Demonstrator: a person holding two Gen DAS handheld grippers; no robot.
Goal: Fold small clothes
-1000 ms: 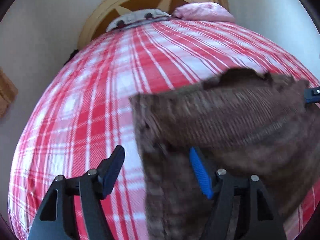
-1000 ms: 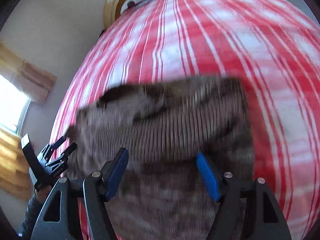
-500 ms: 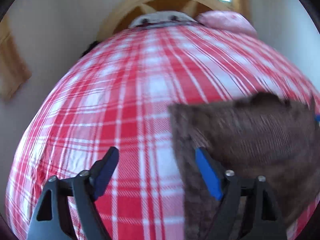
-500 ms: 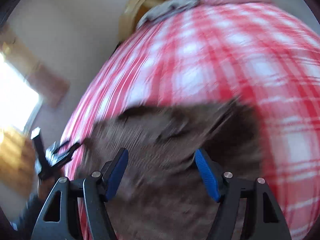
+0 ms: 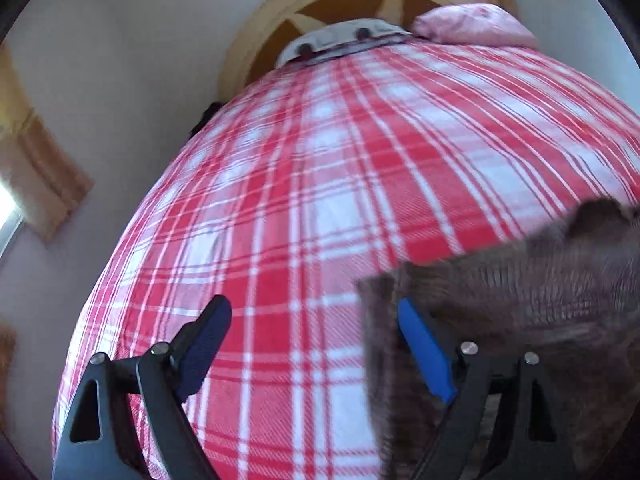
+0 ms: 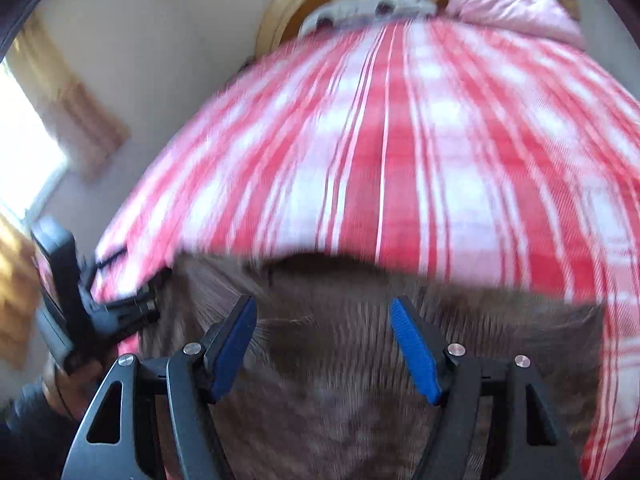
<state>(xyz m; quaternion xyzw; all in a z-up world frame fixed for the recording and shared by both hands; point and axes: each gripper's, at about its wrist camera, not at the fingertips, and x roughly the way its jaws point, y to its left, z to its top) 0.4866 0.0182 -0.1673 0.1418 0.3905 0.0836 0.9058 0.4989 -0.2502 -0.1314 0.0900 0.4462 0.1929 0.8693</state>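
Presently, the items as they stand:

Garment: the brown ribbed knit garment (image 6: 360,360) lies flat on the red-and-white plaid bedspread (image 5: 320,208); it reads as folded once, edges squared, though blur hides the finish.

Left gripper: your left gripper (image 5: 312,344) has its jaws spread wide and just been opening; nothing sits between them. The garment's corner lies just outside your blue right-hand finger (image 5: 424,352), so the cloth looks let go.

Right gripper: your right gripper (image 6: 324,344) hangs with jaws apart over the garment, which spreads under and beyond both fingers; the pads pinch nothing, judged a release so the fold lies undisturbed.

Neighbour: from the right wrist view, your other tool shows left of the fingers, at the garment's far edge.

Backdrop: a pink pillow (image 5: 472,28) and a pale wooden headboard (image 5: 304,12) lie well beyond the fingertips.
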